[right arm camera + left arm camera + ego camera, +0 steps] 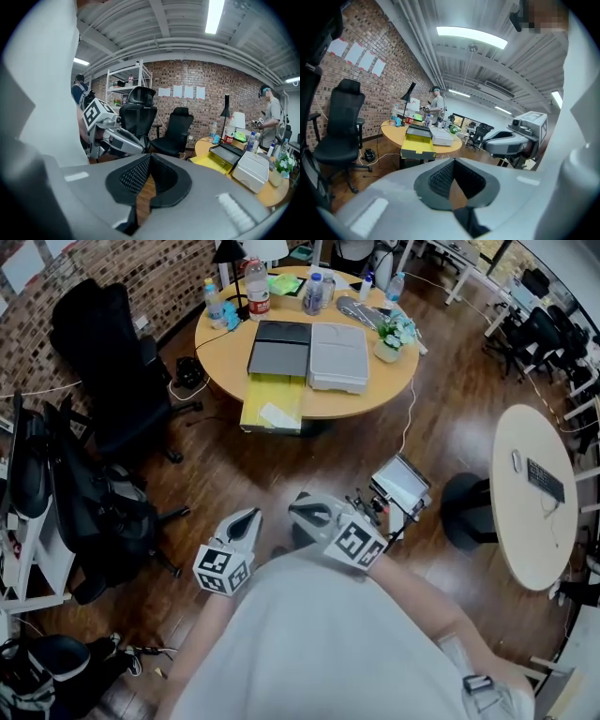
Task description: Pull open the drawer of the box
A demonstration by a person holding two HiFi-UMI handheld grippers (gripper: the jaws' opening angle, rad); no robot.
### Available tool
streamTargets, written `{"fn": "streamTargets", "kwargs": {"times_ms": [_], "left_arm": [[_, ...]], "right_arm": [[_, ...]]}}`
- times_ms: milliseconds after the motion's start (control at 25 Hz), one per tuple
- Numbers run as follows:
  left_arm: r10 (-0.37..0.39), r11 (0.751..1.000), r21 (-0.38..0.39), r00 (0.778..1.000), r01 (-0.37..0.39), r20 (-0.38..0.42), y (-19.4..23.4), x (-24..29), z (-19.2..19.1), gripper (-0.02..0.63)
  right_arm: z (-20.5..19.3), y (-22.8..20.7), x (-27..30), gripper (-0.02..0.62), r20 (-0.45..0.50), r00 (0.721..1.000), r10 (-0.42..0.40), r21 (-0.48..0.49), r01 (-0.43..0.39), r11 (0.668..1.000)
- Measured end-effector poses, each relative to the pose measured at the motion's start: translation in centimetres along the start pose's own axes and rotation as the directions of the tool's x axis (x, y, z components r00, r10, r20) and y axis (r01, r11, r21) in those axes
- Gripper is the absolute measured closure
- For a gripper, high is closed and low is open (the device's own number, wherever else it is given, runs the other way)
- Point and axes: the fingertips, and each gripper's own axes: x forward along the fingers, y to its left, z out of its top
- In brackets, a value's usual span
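Note:
On the round wooden table (375, 395) lies a dark grey box (279, 348) whose yellow drawer (274, 401) sticks out over the table's near edge. A light grey box (339, 355) lies beside it. Both grippers hang close to my body, far from the table. The left gripper (251, 517) and the right gripper (300, 510) point toward each other, both shut and empty. The left gripper view has shut jaws (454, 162) with the yellow drawer (417, 146) far ahead. In the right gripper view the jaws (149, 158) are shut and the drawer (213, 162) is off to the right.
Black office chairs (112, 371) stand at the left. Bottles (256, 287) and a small plant (392, 334) crowd the table's far side. A white round table (536, 493), a black stool (466, 509) and a screen on a stand (401, 482) are at the right. A person (437, 105) stands beyond the table.

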Motion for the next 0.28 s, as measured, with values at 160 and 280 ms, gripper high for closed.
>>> {"fn": "streamTargets", "kwargs": {"times_ms": [160,280], "left_arm": [[-0.028,0.999,0.014,1.000,0.028,-0.014,-0.34,0.61,0.55,0.601],[-0.041,0.999,0.018,0.999,0.041,-0.022,-0.55,0.44,0.66,0.601]], "right_arm": [[-0.24,-0.50,-0.15,0.594,-0.009,1.000,-0.019,0.015,0.019,1.000],[-0.66,-0.52,-0.29,0.594,-0.038,0.999,-0.030,0.023,0.031,0.999]]}}
